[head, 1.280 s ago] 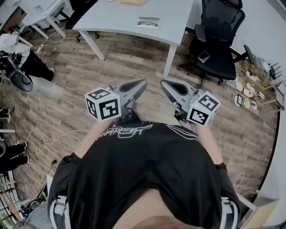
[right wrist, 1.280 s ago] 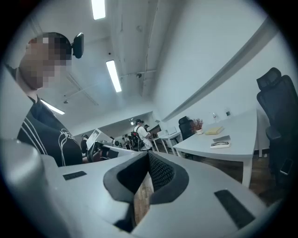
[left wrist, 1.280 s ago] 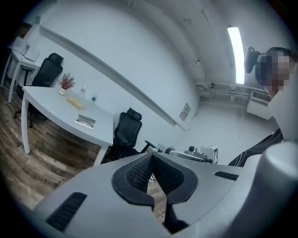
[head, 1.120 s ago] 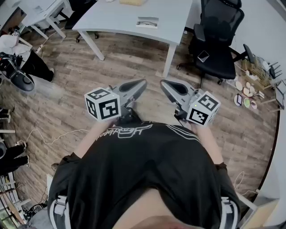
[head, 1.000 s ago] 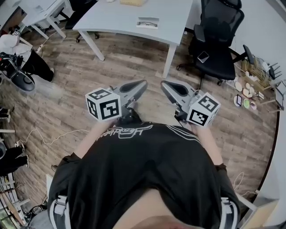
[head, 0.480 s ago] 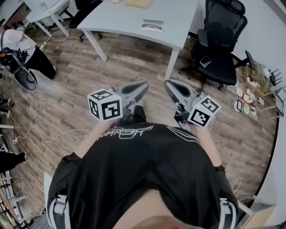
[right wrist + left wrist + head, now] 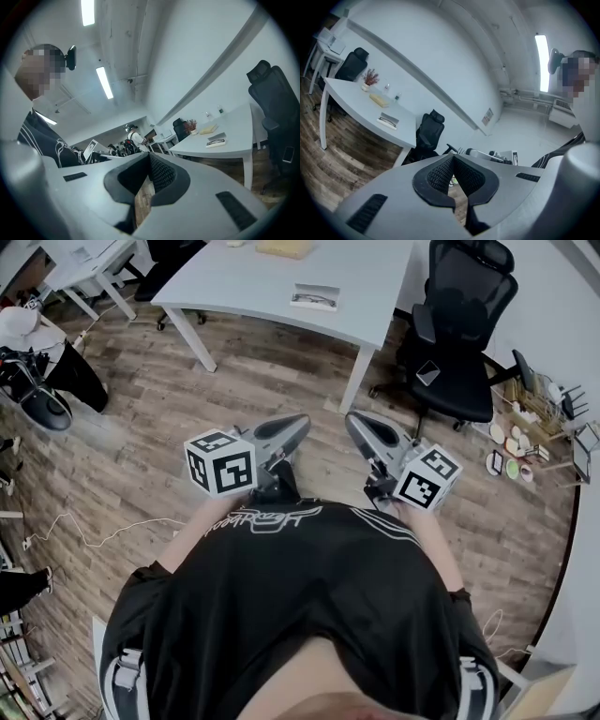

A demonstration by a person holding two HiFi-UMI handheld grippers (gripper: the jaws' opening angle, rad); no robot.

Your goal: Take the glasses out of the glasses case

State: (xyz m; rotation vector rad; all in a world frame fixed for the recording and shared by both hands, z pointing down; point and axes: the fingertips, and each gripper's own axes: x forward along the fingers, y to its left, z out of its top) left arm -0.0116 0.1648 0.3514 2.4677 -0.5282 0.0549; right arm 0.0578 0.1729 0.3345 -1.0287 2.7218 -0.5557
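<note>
The glasses case (image 7: 314, 298) lies open on the white table (image 7: 253, 277) with dark glasses in it, far ahead of me across the wooden floor. It also shows as a small flat box (image 7: 387, 121) in the left gripper view and as the same case (image 7: 216, 140) in the right gripper view. My left gripper (image 7: 298, 421) and right gripper (image 7: 353, 418) are held close to my chest, side by side, well short of the table. Both are shut with nothing between their pads, as the left gripper (image 7: 452, 157) and right gripper (image 7: 149, 155) show close up.
A black office chair (image 7: 459, 324) with a phone (image 7: 427, 374) on its seat stands right of the table. A tan box (image 7: 286, 247) lies farther back on the table. Plates and small items (image 7: 511, 442) sit on the floor at the right; a person (image 7: 37, 334) and a cable (image 7: 75, 531) are at the left.
The head view has shifted slightly, so the table and chair sit a little differently in the frame. Both grippers stay shut in front of my chest.
</note>
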